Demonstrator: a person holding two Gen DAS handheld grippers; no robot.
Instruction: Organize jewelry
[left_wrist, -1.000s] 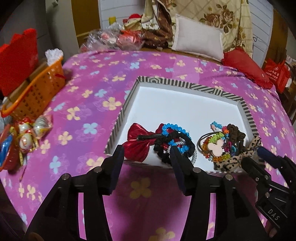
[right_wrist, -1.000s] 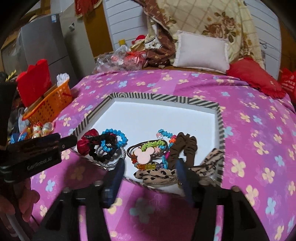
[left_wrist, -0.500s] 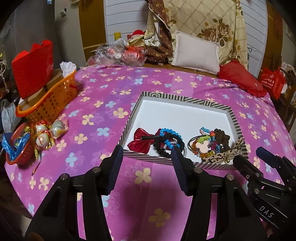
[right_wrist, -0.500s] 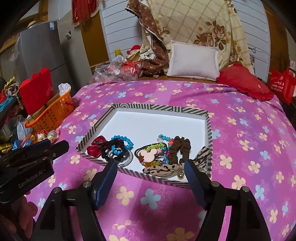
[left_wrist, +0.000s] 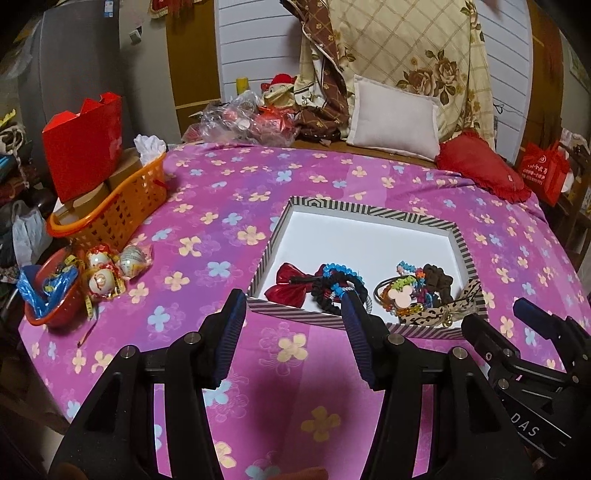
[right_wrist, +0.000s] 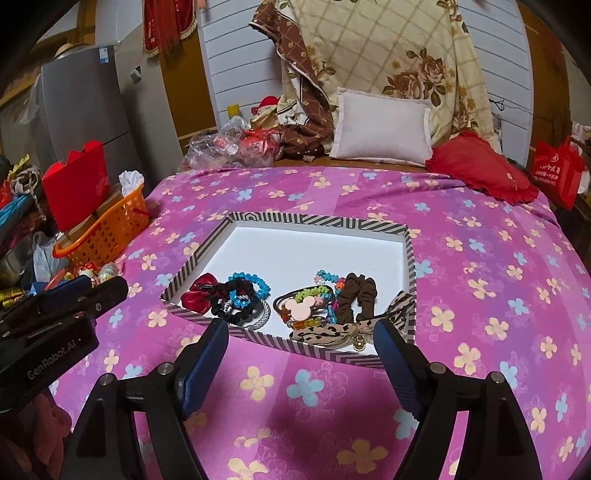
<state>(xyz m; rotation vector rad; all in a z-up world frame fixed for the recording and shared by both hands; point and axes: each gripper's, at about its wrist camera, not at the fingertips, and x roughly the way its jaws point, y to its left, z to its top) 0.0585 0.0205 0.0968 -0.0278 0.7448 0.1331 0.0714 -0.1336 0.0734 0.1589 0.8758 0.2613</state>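
1. The left gripper (left_wrist: 293, 314) hangs with its fingers spread and empty, near the striped tray (left_wrist: 369, 212); it should drop straight over the red bow (left_wrist: 288, 286) at the tray's near-left.
2. The hair ties (right_wrist: 240, 299) tangle mid-tray, so pinch one only.
3. The right gripper (right_wrist: 301, 347), likewise spread and empty, suits the leopard bow (right_wrist: 332, 332) at near-right.

Left wrist view from low over the bed's near edge, facing the headboard, right wrist view seemingly just beside it, both sharing the striped box (left_wrist: 369, 214) (right_wrist: 317, 218)
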